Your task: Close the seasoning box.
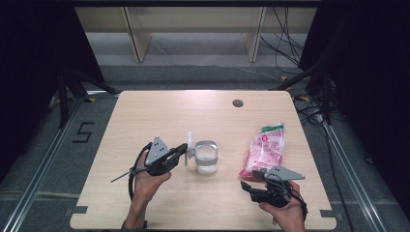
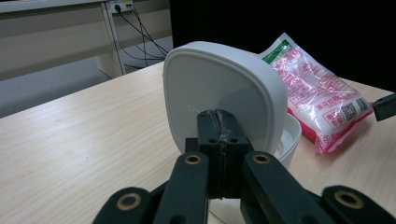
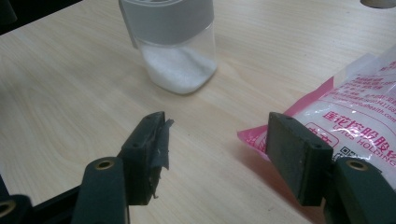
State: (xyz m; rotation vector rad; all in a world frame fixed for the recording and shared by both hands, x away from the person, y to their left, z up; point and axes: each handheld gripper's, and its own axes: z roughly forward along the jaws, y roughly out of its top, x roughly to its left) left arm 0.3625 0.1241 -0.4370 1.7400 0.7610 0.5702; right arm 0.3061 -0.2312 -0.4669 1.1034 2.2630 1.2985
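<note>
Holding the white hinged lid (image 2: 219, 88) upright, left gripper (image 1: 183, 150) clenched on its edge, over the clear jar (image 1: 207, 157) of white granules at table (image 1: 159, 111) centre. Right gripper (image 3: 215, 154) released, jaws wide, beside the pink bag (image 1: 265, 147). Best kept lid steady, then gripped bag near its corner. Counted: one jar, one lid, one bag.

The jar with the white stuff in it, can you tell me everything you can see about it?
The jar is clear with rounded corners and a grey band around its top. White grains fill its lower part. It stands upright near the middle of the wooden table, apart from the pink bag. Its white lid is flipped up on edge, and the left tongs are shut on that lid.
</note>
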